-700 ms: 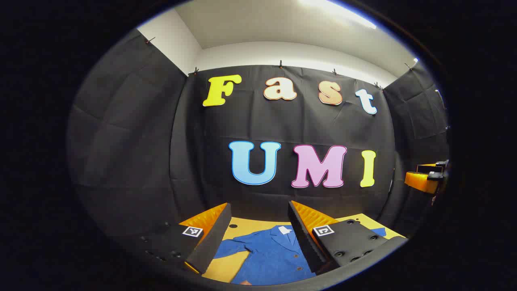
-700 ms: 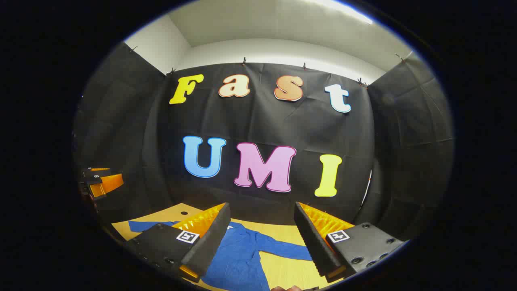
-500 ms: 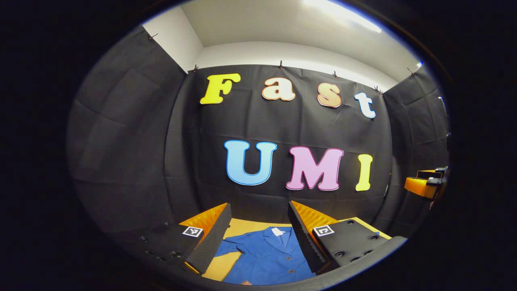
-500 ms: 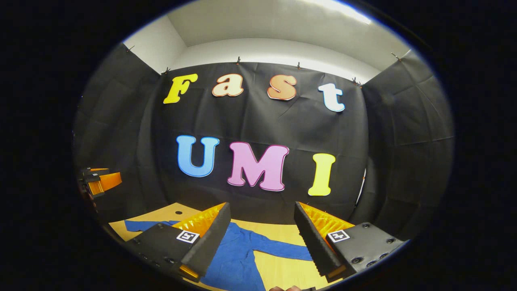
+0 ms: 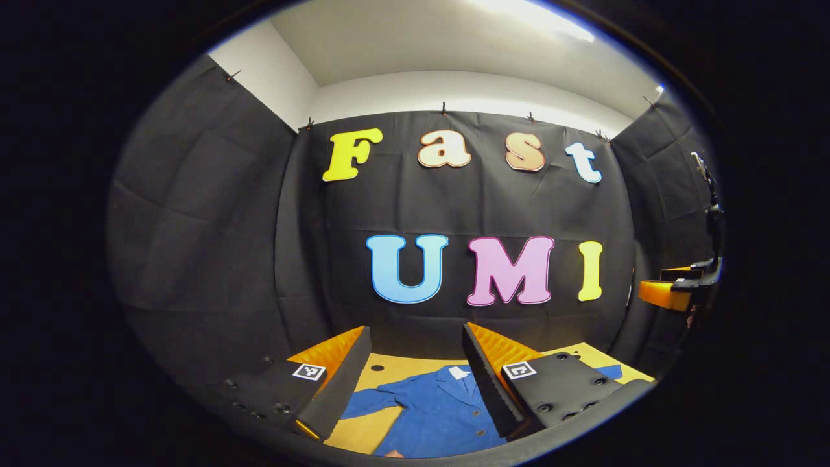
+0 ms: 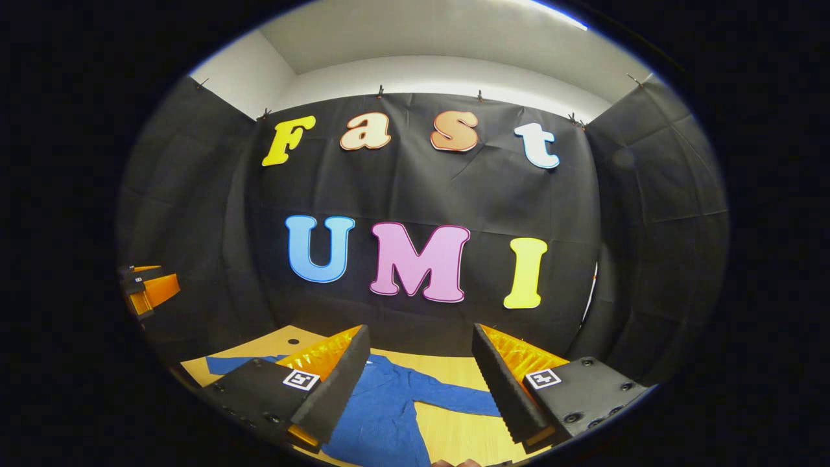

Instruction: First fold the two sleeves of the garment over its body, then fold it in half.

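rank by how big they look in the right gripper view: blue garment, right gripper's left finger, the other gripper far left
1. blue garment
2. right gripper's left finger, enlarged by nearness to the camera
3. other gripper, small because far off

Right gripper [image 6: 420, 366] agape above blue garment [image 6: 389, 415] flat on wooden table [image 6: 463, 436]; sleeves outspread

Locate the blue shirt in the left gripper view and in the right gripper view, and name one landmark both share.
Left gripper view: the blue shirt lies at bottom centre, between the left gripper fingers, collar toward the wall.
Right gripper view: the shirt lies at bottom centre-left, one sleeve stretching right across the gap of the right gripper.
Shared landmark: the yellow wooden table under it.
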